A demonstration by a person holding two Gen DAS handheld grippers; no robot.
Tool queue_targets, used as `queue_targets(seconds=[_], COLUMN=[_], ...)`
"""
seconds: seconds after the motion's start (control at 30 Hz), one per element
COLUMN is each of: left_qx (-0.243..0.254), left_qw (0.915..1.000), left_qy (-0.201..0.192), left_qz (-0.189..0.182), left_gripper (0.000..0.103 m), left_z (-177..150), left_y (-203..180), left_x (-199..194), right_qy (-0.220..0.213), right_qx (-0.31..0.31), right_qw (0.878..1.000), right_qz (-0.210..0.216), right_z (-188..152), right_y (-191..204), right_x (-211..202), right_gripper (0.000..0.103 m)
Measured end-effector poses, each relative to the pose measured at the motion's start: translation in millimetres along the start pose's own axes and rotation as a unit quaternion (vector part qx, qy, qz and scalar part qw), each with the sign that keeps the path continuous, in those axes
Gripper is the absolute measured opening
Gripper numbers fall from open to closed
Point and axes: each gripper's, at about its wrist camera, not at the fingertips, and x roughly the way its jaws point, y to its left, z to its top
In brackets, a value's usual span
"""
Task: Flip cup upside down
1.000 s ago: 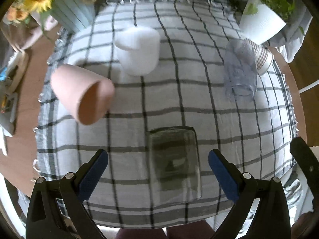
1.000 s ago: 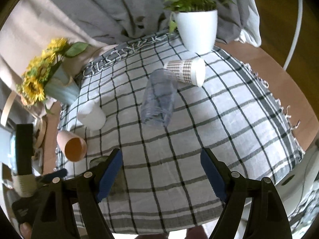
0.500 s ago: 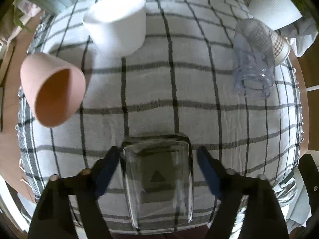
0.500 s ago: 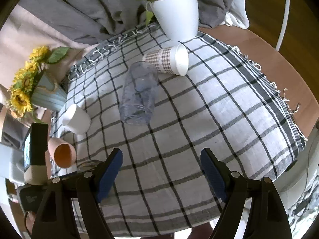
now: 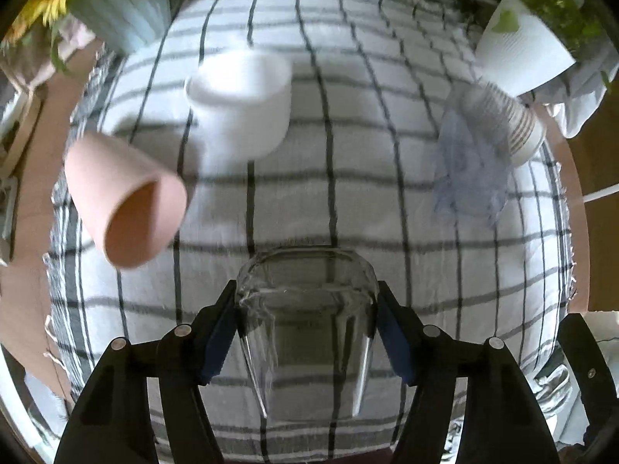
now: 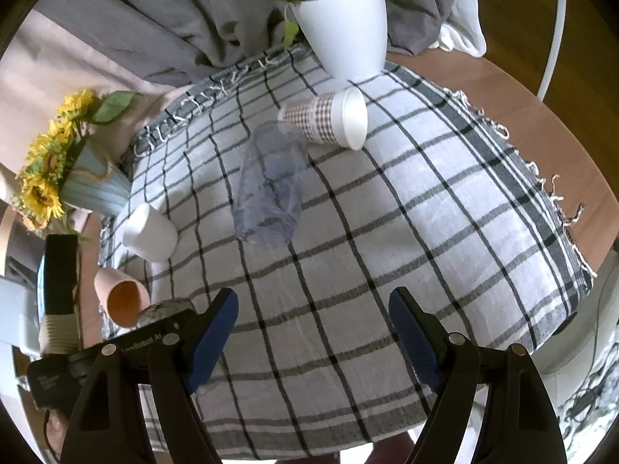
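My left gripper [image 5: 307,332] is shut on a clear square glass cup [image 5: 305,309], its blue pads pressed on both sides, the glass held just above the checked cloth [image 5: 348,201]. The glass's end also peeks out in the right wrist view [image 6: 164,308], beside the left gripper's body [image 6: 77,363]. My right gripper [image 6: 311,332] is open and empty above the cloth's near part.
A pink cup [image 5: 123,201] lies on its side at left, a white cup [image 5: 241,104] stands behind it. A clear blue plastic cup [image 6: 271,189] and a checked paper cup [image 6: 329,120] lie on their sides. A white plant pot [image 6: 344,27] and a sunflower vase [image 6: 89,189] stand at the back.
My left gripper moved forward around the glass cup and closed on it; the view has tilted and blurred. My right gripper stays open and has shifted a little.
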Motion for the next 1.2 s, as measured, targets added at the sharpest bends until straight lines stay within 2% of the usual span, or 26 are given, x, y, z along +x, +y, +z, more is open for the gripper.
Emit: queue_targets(seconds=[0.13,0.23,0.37,0.47,0.9,1.13,1.2], left_qx=[0.01,0.015,0.014,0.019,0.036,0.038,0.039], left_qw=[0.9992,0.9987,0.9975,0.997,0.9954,0.9948,0.9948], left_qy=[-0.037,-0.049,-0.065,-0.074,-0.089,-0.094,-0.093], left_qz=[-0.004,-0.007,-0.022,-0.017,0.004,0.008,0.009], left_gripper=[0.066,0.066,0.066,0.066,0.066,0.066,0.069], left_z=[3,4,-6,-12,-54,-58,-57], left_y=[-3,-7,-7,-14,-24,-26,-26], left_x=[-11,-10,-16,-15,-19,-20,-19], right_qy=[-0.018,-0.032,-0.031,-0.024,-0.001,0.006,0.006], right_qx=[-0.005,-0.009,-0.015,-0.023,-0.071,-0.088,-0.088], right_qw=[1.0,0.999,0.999,0.999,0.996,0.995,0.995], right_qz=[-0.003,-0.014,-0.017,-0.022,-0.051,-0.054,-0.053], right_z=[6,8,7,3,-12,-15,-15], right_y=[3,3,0,-2,-8,-5,-5], right_x=[-8,-13,-14,-12,-4,-3,-4], right_gripper=[0.08,0.08,0.08,0.08,0.08,0.08,0.08])
